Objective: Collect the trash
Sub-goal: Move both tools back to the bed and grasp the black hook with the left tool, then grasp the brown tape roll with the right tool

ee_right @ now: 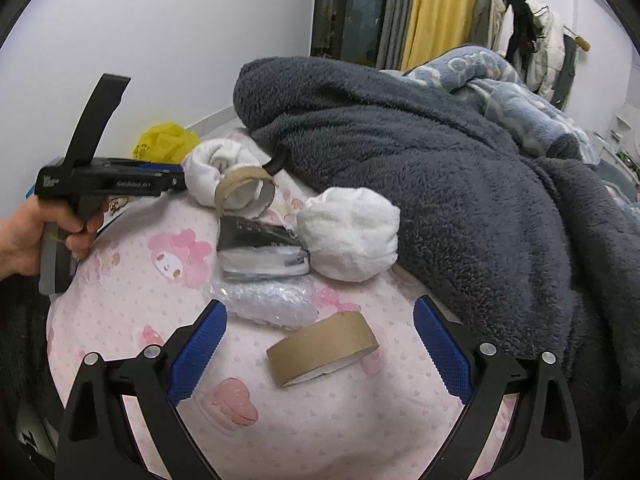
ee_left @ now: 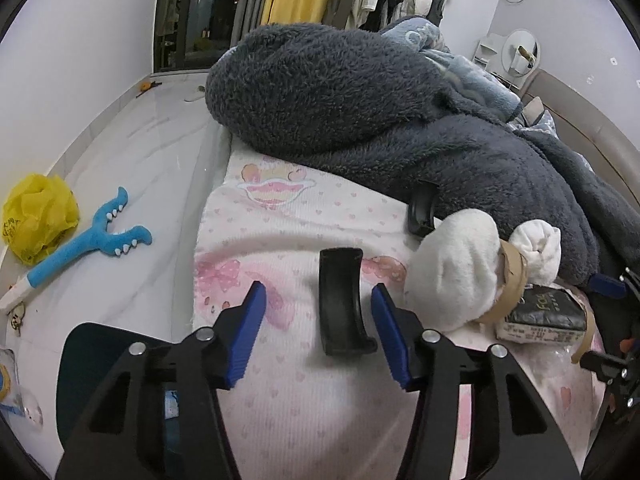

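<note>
**Inspector:** As matters stand on the bed (ee_right: 132, 320), report your claws.

**Operator:** My left claw (ee_left: 316, 332) stands partly parted around a curved black plastic piece (ee_left: 340, 304) lying on the pink sheet; its pads do not touch it. My right claw (ee_right: 320, 344) gapes wide around a brown tape ring (ee_right: 324, 344), no contact.

**Inspector:** Other trash?

**Operator:** Beyond the ring lie bubble wrap (ee_right: 264, 300), a black packet (ee_right: 260, 252) and white wads (ee_right: 352, 232), against the grey blanket (ee_right: 460, 200).
</note>
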A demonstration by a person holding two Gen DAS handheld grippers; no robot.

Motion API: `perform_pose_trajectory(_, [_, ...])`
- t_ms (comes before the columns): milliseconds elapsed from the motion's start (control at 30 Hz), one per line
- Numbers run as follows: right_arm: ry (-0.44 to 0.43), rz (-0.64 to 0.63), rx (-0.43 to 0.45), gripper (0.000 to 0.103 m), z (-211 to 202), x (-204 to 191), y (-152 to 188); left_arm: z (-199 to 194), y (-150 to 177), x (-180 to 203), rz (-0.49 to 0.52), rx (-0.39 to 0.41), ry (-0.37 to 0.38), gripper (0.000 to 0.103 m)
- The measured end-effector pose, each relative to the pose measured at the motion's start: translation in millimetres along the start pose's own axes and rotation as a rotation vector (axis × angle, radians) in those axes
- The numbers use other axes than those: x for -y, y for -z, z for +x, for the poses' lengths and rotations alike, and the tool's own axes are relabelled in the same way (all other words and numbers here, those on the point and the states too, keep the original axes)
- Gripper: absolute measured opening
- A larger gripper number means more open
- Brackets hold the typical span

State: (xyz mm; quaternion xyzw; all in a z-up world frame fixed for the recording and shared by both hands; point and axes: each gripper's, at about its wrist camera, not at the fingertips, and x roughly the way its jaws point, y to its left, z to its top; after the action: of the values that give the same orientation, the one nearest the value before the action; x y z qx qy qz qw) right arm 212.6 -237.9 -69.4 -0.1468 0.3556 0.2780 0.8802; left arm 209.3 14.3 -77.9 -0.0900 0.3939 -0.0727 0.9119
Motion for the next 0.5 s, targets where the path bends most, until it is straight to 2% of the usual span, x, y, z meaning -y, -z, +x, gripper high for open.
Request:
perform_pose_trajectory(133, [-0.026, 0.004, -0.014, 0.095, 4.8, 5.5, 3.5, 4.3, -1.9, -2.1, -0.014, -0.006, 0.01, 0.049])
perform_pose_trajectory(300, [-0.051, 0.0, -0.044, 0.095, 11.4, 7.2, 7.1, 3.2, -4.7, -1.6, -0.023, -0.002, 0.036, 0.024])
perform_pose_trajectory(500, [-0.068, -0.015, -0.082, 0.095, 20.5, 3.5, 7.0, 0.8, -5.4, 1.9, -0.002, -0.006, 0.042, 0.022])
